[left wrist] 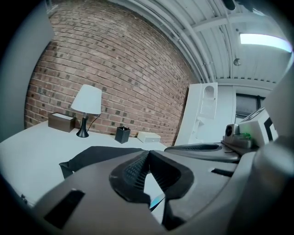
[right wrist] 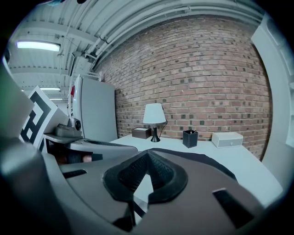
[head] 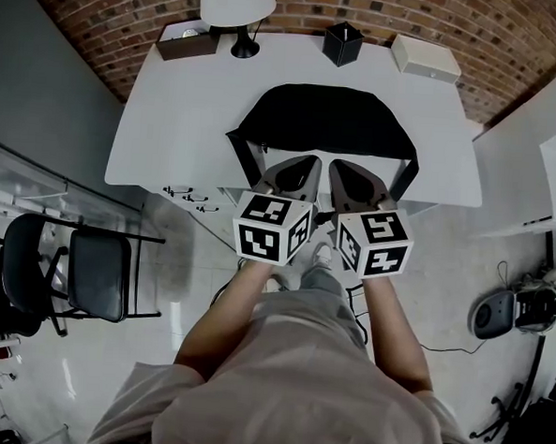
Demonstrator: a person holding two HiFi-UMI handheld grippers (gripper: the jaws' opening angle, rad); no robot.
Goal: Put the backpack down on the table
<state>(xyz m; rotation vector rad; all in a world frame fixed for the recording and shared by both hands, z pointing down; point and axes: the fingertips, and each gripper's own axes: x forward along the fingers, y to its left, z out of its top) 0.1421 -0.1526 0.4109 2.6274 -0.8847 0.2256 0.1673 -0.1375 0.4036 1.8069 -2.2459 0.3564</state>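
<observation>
A black fabric backpack (head: 324,121) lies flat on the white rectangular table (head: 172,116), about mid-table, with its dark straps (head: 240,153) trailing toward the near edge. The left gripper (head: 305,164) hovers at that near edge, its jaws clenched tip to tip on nothing. The right gripper (head: 343,170) sits just beside it, likewise closed and empty. Both point toward the backpack without touching it. Along the far edge, by the red brick wall (head: 441,15), stand a brown box (head: 187,44), a white-shaded lamp (head: 237,3), a black square pen holder (head: 343,44) and a white box (head: 425,58).
</observation>
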